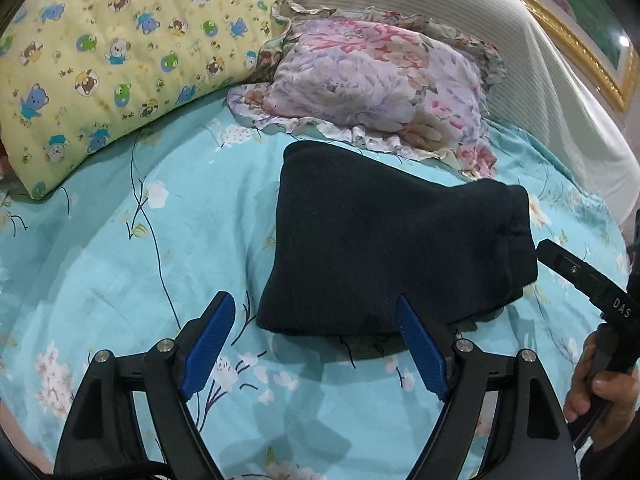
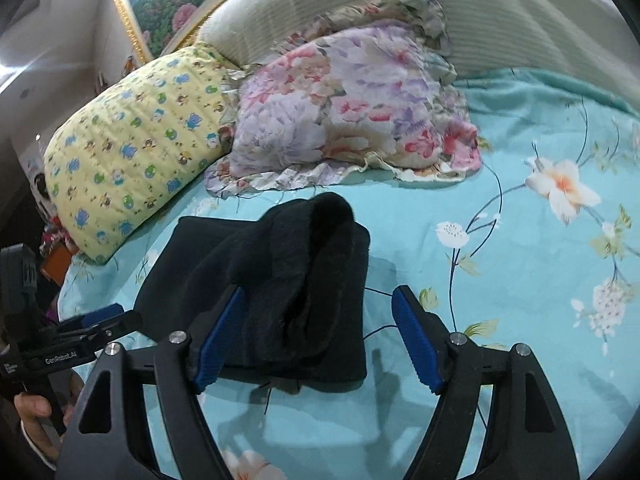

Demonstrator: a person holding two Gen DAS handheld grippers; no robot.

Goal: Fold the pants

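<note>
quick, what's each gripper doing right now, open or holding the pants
Left gripper: open, holding nothing, at the near edge of the folded black pants.
Right gripper: open, holding nothing, its fingers straddling the pants' near right corner.

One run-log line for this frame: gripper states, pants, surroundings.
left gripper: open, empty | right gripper: open, empty | dark navy fleece pants: folded bundle on turquoise floral bedsheet | behind: yellow bear-print pillow, pink-lilac floral pillow

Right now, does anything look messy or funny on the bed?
A little. The pants are folded, but one end bulges up in a puffy hump instead of lying flat. Both grippers are open and hold nothing.
</note>
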